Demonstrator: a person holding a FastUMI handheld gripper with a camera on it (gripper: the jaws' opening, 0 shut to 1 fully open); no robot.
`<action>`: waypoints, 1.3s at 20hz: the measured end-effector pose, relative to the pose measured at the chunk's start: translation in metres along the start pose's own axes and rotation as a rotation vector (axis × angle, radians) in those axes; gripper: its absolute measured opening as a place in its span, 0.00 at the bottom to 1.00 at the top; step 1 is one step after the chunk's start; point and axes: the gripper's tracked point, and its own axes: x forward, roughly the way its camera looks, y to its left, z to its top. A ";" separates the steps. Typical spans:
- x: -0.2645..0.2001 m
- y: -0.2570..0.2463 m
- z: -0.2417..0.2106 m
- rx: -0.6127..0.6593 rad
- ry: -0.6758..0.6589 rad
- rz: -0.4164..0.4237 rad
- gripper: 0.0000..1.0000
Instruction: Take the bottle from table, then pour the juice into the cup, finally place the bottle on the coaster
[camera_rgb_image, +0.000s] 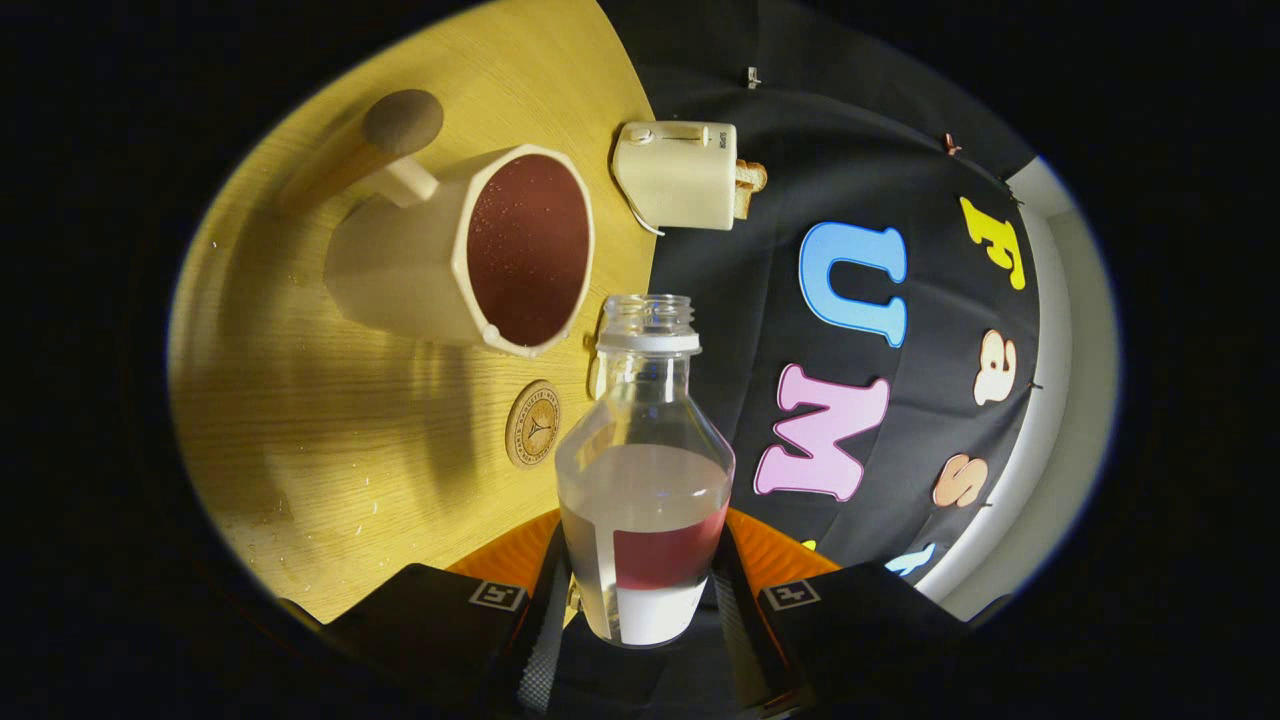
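Jaws (645, 600) are clamped on the bottle (645, 470), one finger on each side of its lower body, so it's firmly gripped between them. Bottle has no cap on, clear glass, with a bit of pale liquid sitting in it and a label around the bottom part. Whole view is tilted, so the tabletop (330, 470) runs off to one side. Just beyond the bottle, close by its shoulder, a small round wooden coaster (533, 423) lies flat on the wood. Past that is the cream cup (470, 250) with a handle, its inside dark red and wet-looking, near the bottle's open mouth. Further back a little toaster (680, 175) sits at the tabletop's edge with bread poking out.
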 end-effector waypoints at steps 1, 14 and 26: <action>0.001 0.001 0.000 -0.006 0.001 0.001 0.70; 0.004 -0.005 0.001 -0.112 -0.038 -0.017 0.70; 0.005 -0.011 0.002 -0.189 -0.072 -0.040 0.70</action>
